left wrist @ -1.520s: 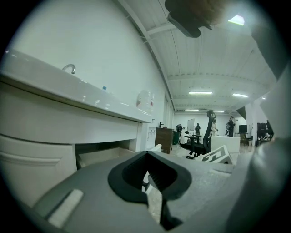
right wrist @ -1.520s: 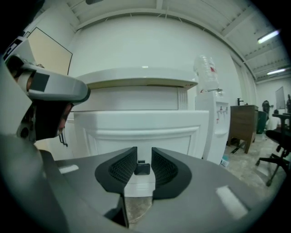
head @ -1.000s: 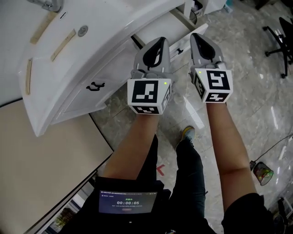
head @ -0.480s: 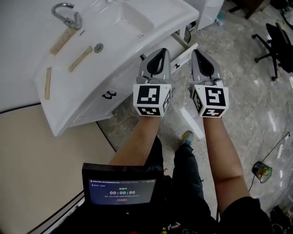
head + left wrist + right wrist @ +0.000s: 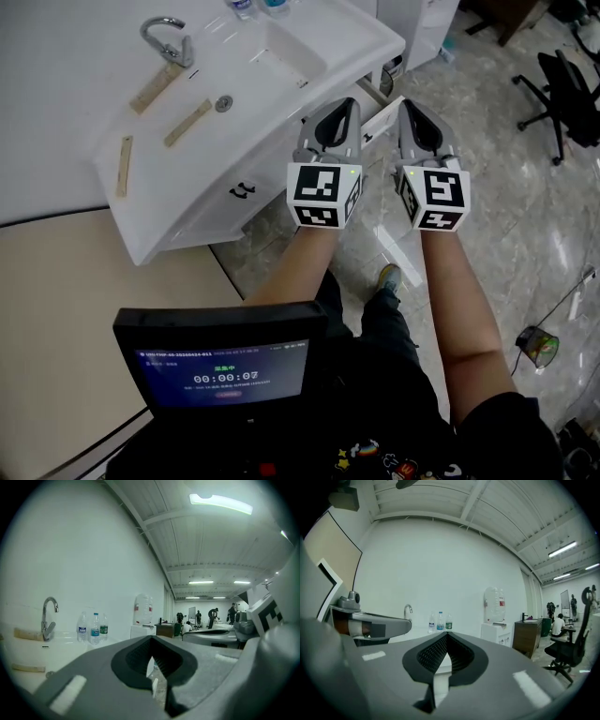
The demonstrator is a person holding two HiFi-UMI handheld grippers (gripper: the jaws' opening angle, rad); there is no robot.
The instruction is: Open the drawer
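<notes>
The white sink cabinet (image 5: 281, 56) stands at the upper left of the head view. Its drawer front (image 5: 211, 211) lies below the basin rim, looks closed, and carries a small black handle (image 5: 242, 189). My left gripper (image 5: 345, 105) is shut and empty, held in the air to the right of that handle and apart from it. My right gripper (image 5: 410, 105) is beside it, also shut with nothing in it. In the left gripper view the shut left gripper (image 5: 151, 638) points past the faucet (image 5: 47, 617). In the right gripper view the right gripper (image 5: 446, 634) is likewise shut.
Wooden strips (image 5: 187, 124) and a faucet (image 5: 167, 39) sit on the basin top. Water bottles (image 5: 93, 627) stand at its back. A beige panel (image 5: 56, 309) lies at the left, an office chair (image 5: 570, 84) at the right, and a screen (image 5: 223, 375) below.
The sink cabinet has slid right and down in the head view and shows more of its top. Both grippers stay shut side by side. The screen has come further into view.
</notes>
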